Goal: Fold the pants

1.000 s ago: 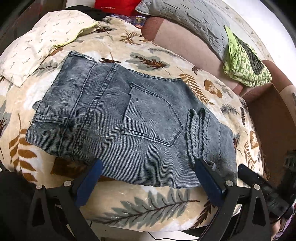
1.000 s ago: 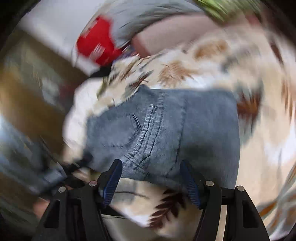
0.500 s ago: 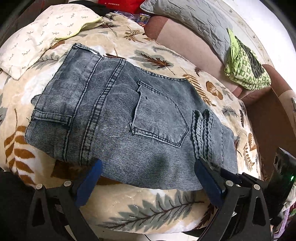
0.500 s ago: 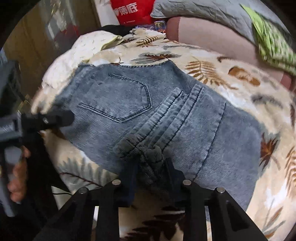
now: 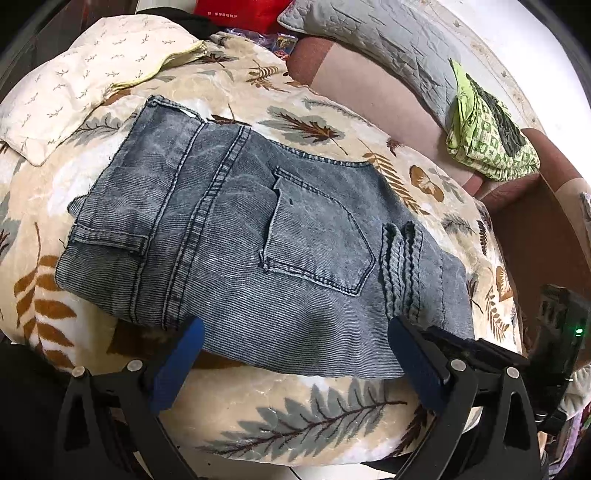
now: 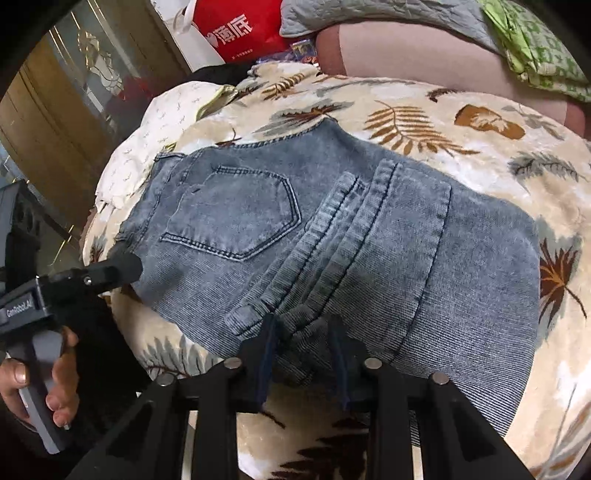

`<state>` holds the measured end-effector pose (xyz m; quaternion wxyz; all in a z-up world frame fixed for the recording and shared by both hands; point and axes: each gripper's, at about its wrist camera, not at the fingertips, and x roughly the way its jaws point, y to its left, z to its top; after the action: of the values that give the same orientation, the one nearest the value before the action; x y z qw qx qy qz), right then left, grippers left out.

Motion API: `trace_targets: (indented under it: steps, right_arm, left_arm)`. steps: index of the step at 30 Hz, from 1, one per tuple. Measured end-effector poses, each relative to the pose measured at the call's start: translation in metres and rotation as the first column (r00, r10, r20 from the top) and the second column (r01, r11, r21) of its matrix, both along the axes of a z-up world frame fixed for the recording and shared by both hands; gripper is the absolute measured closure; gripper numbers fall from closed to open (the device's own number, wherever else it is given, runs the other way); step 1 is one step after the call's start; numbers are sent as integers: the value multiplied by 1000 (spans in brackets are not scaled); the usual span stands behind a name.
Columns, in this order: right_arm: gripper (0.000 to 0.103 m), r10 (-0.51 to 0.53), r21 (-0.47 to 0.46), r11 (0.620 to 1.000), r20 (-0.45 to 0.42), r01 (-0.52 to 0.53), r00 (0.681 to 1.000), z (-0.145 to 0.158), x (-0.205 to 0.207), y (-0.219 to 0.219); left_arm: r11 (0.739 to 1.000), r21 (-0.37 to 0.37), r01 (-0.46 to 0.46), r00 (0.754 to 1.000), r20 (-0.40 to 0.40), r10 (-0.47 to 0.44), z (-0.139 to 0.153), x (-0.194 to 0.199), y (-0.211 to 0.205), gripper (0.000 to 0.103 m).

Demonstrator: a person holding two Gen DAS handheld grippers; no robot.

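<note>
Grey-blue jeans (image 5: 229, 236) lie folded on a leaf-print blanket (image 5: 295, 413), back pocket up, hems stacked at the right. They also show in the right wrist view (image 6: 369, 236). My left gripper (image 5: 295, 362) is open, its blue pads at the jeans' near edge, holding nothing. My right gripper (image 6: 304, 354) is shut on the bunched near edge of the jeans below the hems. The left gripper's fingertip (image 6: 122, 269) shows in the right wrist view touching the jeans' left edge.
A cream pillow (image 5: 85, 85) lies at the back left. A grey quilted cushion (image 5: 369, 40) and green folded cloth (image 5: 487, 133) rest on the pink sofa back (image 5: 369, 88). A red bag (image 6: 236, 29) stands behind. A wooden cabinet (image 6: 55, 110) is at the left.
My right gripper swung in to the jeans' near edge and closed on the fabric by the hems. My left gripper stayed open and moved slightly closer.
</note>
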<state>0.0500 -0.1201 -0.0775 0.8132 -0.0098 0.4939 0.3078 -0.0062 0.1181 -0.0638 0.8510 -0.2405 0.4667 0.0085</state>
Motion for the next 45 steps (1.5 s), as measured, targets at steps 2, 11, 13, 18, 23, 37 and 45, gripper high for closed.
trace_targets:
  steps: [2, 11, 13, 18, 23, 37, 45]
  right_arm:
    - [89, -8, 7, 1000, 21, 8, 1000, 8, -2, -1]
    - [55, -34, -10, 999, 111, 36, 993, 23, -17, -13]
    - [51, -33, -36, 999, 138, 38, 990, 22, -21, -12]
    - [52, 12, -70, 998, 134, -3, 991, 15, -16, 2]
    - [87, 15, -52, 999, 59, -11, 998, -1, -5, 6]
    - [63, 21, 80, 996, 65, -26, 998, -9, -24, 0]
    - [31, -180, 395, 895, -108, 209, 978, 13, -18, -90]
  left_arm:
    - [1000, -4, -2, 1000, 2, 2, -1, 0, 1, 4]
    - [1000, -14, -3, 1000, 2, 3, -4, -1, 3, 4]
    - [1000, -15, -6, 1000, -1, 6, -5, -1, 3, 4]
    - [1000, -18, -7, 1000, -2, 6, -5, 0, 3, 4]
    - [1000, -23, -5, 1000, 2, 5, -5, -1, 6, 4]
    - [1000, -1, 17, 1000, 8, -17, 8, 12, -12, 4]
    - [981, 61, 186, 979, 70, -190, 38, 57, -88, 4]
